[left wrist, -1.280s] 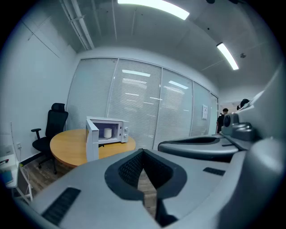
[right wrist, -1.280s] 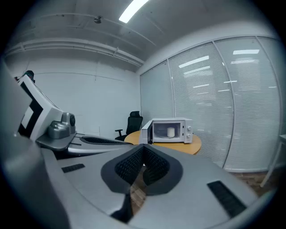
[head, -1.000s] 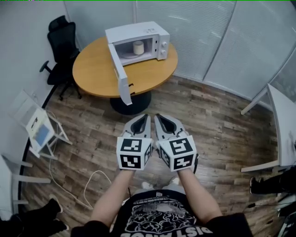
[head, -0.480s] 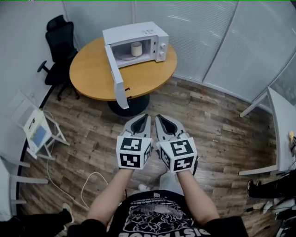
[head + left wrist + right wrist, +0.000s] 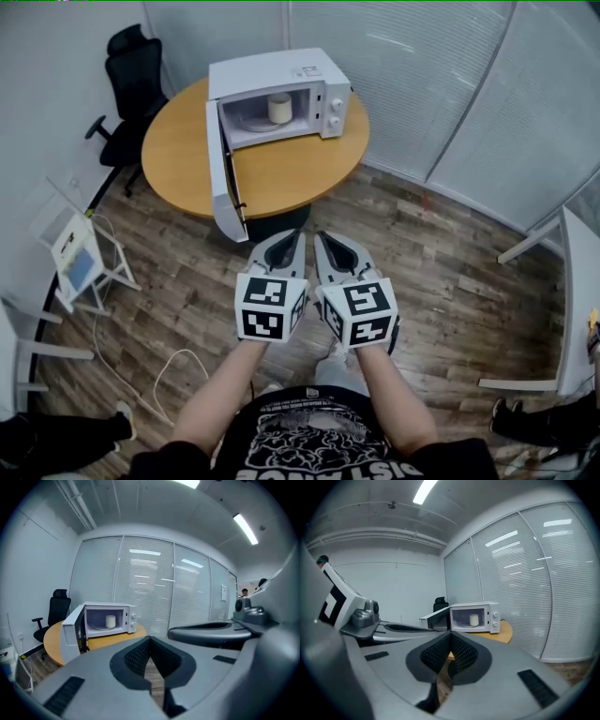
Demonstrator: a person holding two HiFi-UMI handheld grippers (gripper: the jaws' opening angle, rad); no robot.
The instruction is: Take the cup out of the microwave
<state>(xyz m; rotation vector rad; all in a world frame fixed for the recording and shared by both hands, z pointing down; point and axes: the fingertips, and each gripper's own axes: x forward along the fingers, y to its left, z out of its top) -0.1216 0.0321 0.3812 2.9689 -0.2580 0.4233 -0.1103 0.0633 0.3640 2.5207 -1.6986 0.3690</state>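
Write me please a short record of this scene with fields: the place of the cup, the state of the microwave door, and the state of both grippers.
cup: upright inside the microwave
microwave: stands on the round wooden table
door: swung wide open
left gripper: jaws together, nothing held
right gripper: jaws together, nothing held
place of grippers: side by side above the wooden floor, apart from the table
other: black office chair beyond the table
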